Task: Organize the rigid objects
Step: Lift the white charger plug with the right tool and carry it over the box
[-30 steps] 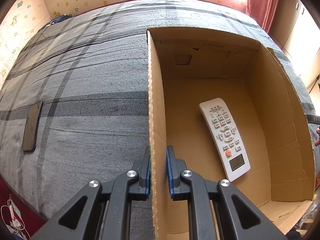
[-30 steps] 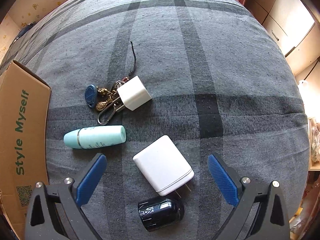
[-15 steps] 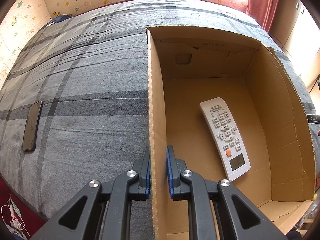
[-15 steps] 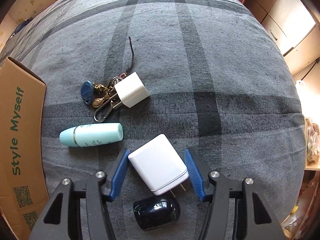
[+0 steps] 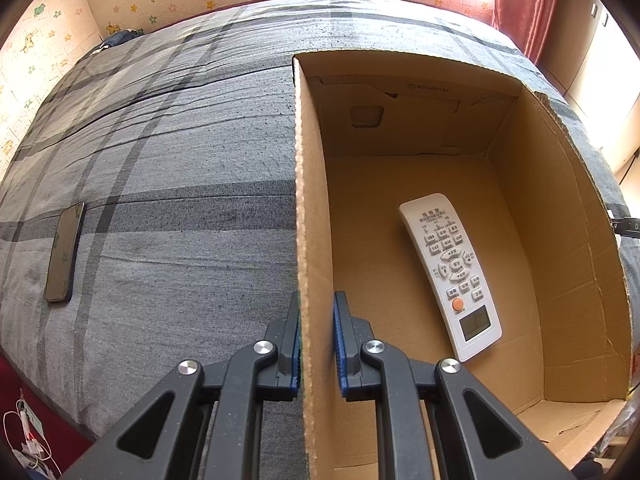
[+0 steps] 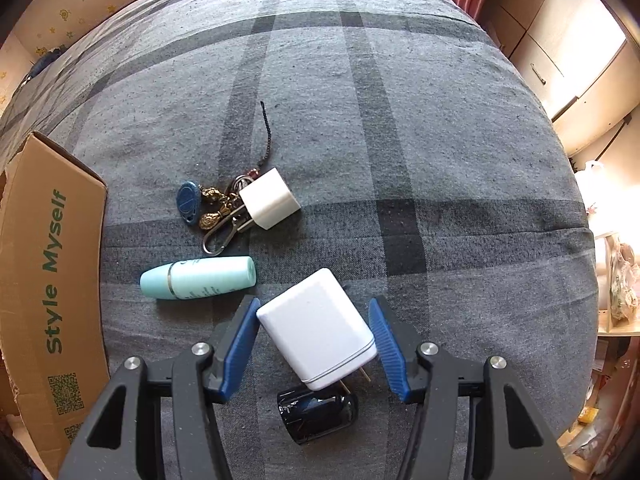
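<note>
- Charger block (image 6: 316,326), white, flat on the grey plaid bedspread (image 6: 400,120), sitting skewed between the blue pads of the right gripper (image 6: 314,344); prongs aimed back at the camera.
- Pads (image 6: 240,340) touching or all but touching opposite corners rather than flat faces; looks like a grip, so worth squaring up before any lift to avoid a twist.
- Close by: dark round object (image 6: 318,414) touching the prong end, mint tube (image 6: 198,278) just to the left, small white cube plug (image 6: 270,199) on a key bunch (image 6: 212,210) farther up.
- Best lifted straight up, clear of those neighbours.
- Left gripper (image 5: 316,344) clenched on the cardboard box (image 5: 310,200) wall, steadying it.
- Inside the box: one remote (image 5: 450,274), with room beside it.
- Phone (image 5: 64,254) lying well apart on the bedspread.
</note>
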`<act>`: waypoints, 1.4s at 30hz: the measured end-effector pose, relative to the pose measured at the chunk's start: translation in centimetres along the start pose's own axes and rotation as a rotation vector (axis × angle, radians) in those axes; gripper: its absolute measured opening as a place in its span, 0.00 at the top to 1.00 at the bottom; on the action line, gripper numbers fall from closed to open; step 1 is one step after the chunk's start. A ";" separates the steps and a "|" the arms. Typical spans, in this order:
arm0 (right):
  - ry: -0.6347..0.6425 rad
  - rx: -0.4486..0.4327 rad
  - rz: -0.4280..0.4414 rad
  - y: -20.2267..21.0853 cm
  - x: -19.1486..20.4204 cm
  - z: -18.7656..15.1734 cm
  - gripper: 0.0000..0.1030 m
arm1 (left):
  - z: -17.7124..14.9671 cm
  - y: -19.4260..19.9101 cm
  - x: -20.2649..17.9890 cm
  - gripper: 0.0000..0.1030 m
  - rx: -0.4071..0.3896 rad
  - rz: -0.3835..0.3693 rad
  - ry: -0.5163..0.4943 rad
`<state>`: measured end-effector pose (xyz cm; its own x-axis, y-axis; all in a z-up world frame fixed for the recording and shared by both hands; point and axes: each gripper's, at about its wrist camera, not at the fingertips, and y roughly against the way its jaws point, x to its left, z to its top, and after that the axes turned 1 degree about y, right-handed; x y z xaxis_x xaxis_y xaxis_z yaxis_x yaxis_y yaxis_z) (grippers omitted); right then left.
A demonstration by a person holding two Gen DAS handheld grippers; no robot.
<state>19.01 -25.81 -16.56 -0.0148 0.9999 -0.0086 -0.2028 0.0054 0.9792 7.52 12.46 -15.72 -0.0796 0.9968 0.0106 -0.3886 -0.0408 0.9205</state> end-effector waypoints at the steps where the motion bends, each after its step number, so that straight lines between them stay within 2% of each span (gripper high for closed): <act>1: 0.004 -0.003 0.001 0.4 0.2 0.1 0.42 | 0.0 0.0 0.0 0.86 0.000 0.000 0.000; 10: 0.063 -0.047 0.017 5.2 1.8 0.0 0.42 | 0.0 0.0 0.0 0.86 0.000 0.000 0.001; 21: 0.163 -0.088 0.027 10.1 5.5 -0.1 0.42 | 0.0 0.0 -0.1 0.86 0.000 0.000 0.000; 31: 0.260 -0.129 0.049 12.9 9.7 -0.2 0.42 | 0.0 0.0 -0.1 0.86 0.001 0.000 0.000; 42: 0.347 -0.158 0.113 14.4 15.2 -0.2 0.42 | 0.1 0.0 0.0 0.87 0.002 -0.005 0.005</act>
<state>15.67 -10.51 -2.66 -0.3700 0.9290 0.0031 -0.3288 -0.1341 0.9348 7.56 12.46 -15.67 -0.0823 0.9966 0.0040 -0.3871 -0.0357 0.9213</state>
